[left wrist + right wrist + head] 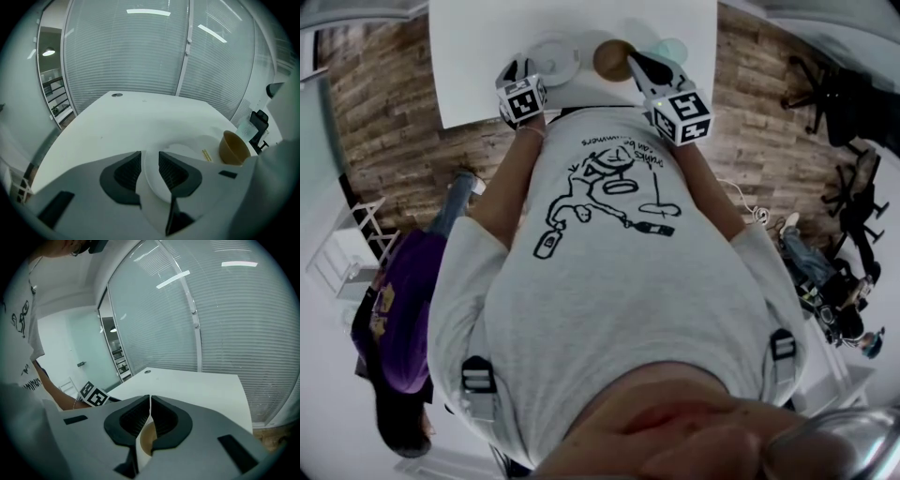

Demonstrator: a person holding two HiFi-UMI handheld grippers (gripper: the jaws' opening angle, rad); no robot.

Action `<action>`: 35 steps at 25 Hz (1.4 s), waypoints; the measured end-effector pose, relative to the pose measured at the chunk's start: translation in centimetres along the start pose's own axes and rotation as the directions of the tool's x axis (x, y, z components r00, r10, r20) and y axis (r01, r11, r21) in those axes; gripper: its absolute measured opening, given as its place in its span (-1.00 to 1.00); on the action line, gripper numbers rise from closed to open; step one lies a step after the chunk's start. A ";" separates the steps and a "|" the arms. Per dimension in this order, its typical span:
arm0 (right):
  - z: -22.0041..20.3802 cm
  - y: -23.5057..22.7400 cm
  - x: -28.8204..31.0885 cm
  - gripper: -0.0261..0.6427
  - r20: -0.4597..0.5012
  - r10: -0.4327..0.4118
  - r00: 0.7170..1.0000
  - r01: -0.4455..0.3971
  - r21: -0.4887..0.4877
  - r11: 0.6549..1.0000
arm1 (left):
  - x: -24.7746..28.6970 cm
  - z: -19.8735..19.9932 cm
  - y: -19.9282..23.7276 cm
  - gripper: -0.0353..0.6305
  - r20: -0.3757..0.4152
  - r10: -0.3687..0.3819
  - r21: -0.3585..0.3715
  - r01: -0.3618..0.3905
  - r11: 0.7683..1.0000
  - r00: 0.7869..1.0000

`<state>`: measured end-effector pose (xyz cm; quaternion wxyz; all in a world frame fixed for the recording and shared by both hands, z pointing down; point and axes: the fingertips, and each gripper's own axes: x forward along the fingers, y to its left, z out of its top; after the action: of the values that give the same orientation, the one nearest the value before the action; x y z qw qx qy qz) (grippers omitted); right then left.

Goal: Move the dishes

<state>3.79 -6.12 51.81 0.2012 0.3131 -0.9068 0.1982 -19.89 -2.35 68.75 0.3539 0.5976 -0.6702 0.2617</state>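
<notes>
My right gripper [150,401] is pinched tight on the rim of the brown bowl [147,439] at the near edge of the white table [140,117]. My left gripper [150,157] stands wide, with the white plate [155,182] rim between its pads; whether they touch it I can't quite tell. I judge the bowl is the step in hand. Next I'd draw the left clear, then lift the bowl level, away from the glass [245,127] beyond.
</notes>
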 end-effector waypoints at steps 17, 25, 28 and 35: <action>5.6 0.4 -2.7 -0.80 0.122 -0.038 0.992 0.040 -0.014 0.999 | -12.4 12.6 -10.3 -0.76 0.261 -0.387 0.117 0.369 0.922 0.884; 9.8 1.7 -4.8 -0.80 0.174 -0.044 0.984 0.049 -0.024 0.999 | -18.0 16.1 -12.8 -0.88 0.327 -0.511 0.113 0.504 0.856 0.795; 11.6 2.3 -5.7 -0.80 0.191 -0.032 0.981 0.040 -0.040 0.998 | -20.4 18.2 -14.2 -0.88 0.366 -0.553 0.150 0.539 0.829 0.749; 15.3 4.9 -7.4 -0.80 0.232 0.009 0.973 0.012 -0.092 0.996 | -26.3 21.6 -16.6 -0.89 0.436 -0.655 0.244 0.619 0.746 0.617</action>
<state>2.35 -6.36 34.22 0.1084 0.3251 -0.9320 0.1179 -6.05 -5.30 33.60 0.2182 0.8540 -0.4719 -0.0201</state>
